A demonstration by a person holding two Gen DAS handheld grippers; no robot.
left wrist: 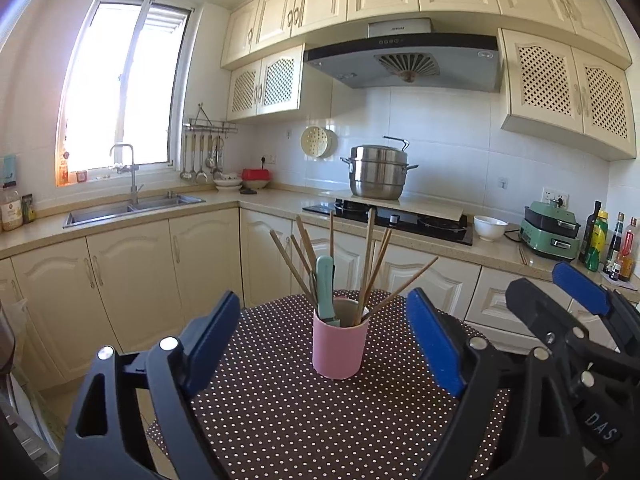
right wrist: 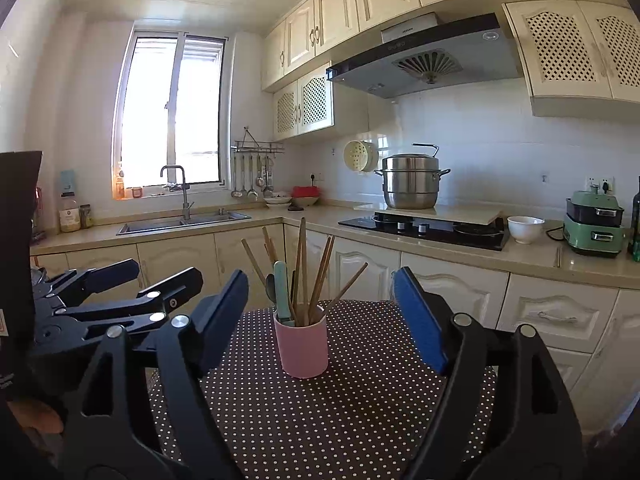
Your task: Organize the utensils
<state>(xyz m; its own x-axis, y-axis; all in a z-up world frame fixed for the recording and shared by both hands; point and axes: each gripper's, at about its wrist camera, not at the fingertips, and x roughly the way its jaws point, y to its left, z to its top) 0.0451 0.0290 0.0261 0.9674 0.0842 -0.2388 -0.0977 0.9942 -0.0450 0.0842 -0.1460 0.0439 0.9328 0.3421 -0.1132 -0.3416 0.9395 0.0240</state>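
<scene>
A pink cup (left wrist: 340, 348) (right wrist: 303, 350) stands upright on a round table with a brown polka-dot cloth (left wrist: 280, 420) (right wrist: 340, 420). Several wooden chopsticks (left wrist: 370, 256) (right wrist: 303, 264) and a teal-handled utensil (left wrist: 326, 284) (right wrist: 281, 292) stick out of it, with a grey spoon (right wrist: 270, 284) beside them. My left gripper (left wrist: 320, 312) is open, short of the cup, with nothing between its blue pads (left wrist: 434, 340). My right gripper (right wrist: 320, 280) is open too and holds nothing. Each gripper shows in the other's view, the right one (left wrist: 544, 280) and the left one (right wrist: 160, 274).
Behind the table runs an L-shaped counter with a sink (left wrist: 132, 208), a hob (left wrist: 392, 220) bearing a steel steamer pot (left wrist: 378, 172), a white bowl (left wrist: 490, 227), a green appliance (left wrist: 552, 232) and bottles (left wrist: 600, 240). Ladles hang from a wall rack (left wrist: 204, 152).
</scene>
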